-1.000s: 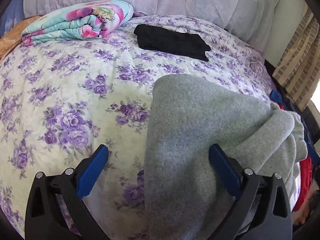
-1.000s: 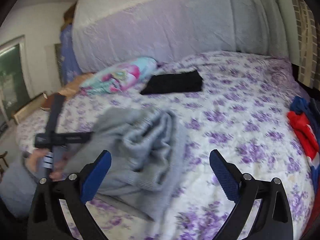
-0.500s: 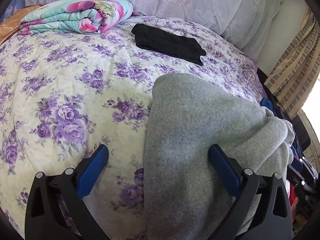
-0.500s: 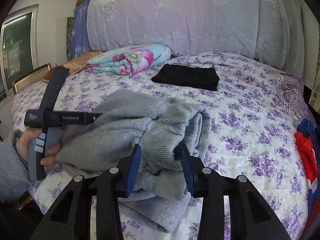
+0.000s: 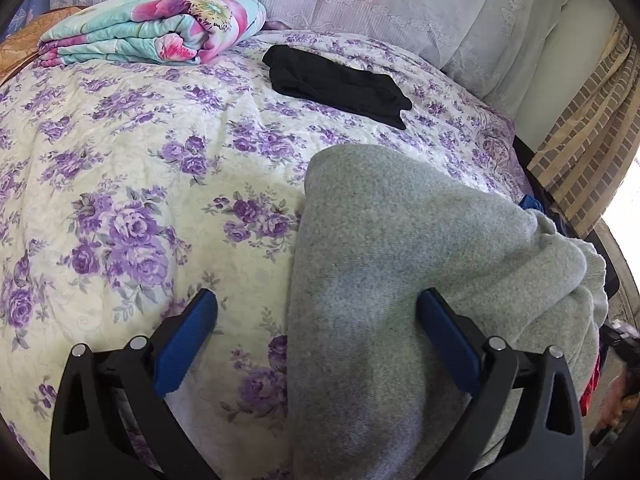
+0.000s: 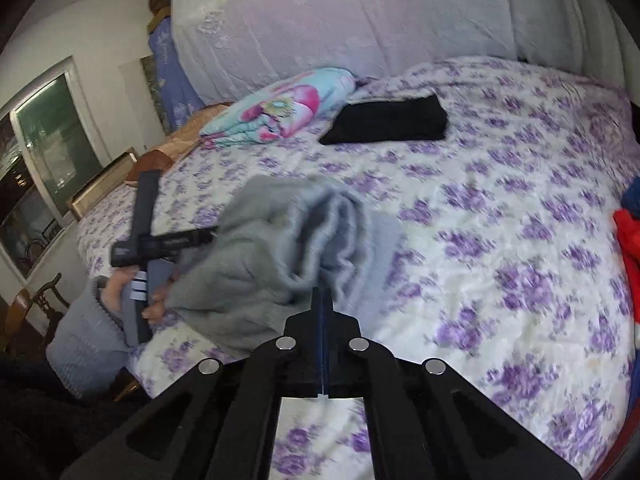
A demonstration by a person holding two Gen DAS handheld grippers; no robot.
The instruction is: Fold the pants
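Grey pants point(image 5: 400, 280) — bunched on the bed point(image 5: 120, 200), near edge. Right gripper point(image 6: 322, 300): fingers closed, pinching a fold of the pants. Left gripper point(image 5: 316, 332): fingers spread wide, pants between them, ungripped. Black garment point(image 5: 336, 84) — folded, far side; floral blanket point(image 5: 152, 28) far left.

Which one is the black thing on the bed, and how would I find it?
Look at the bed with the purple flower bedspread and go toward the far end by the headboard. The folded black garment lies flat there, just right of the rolled pink and turquoise blanket. It is the only dark, plain piece; the grey pants nearer the camera are bunched.
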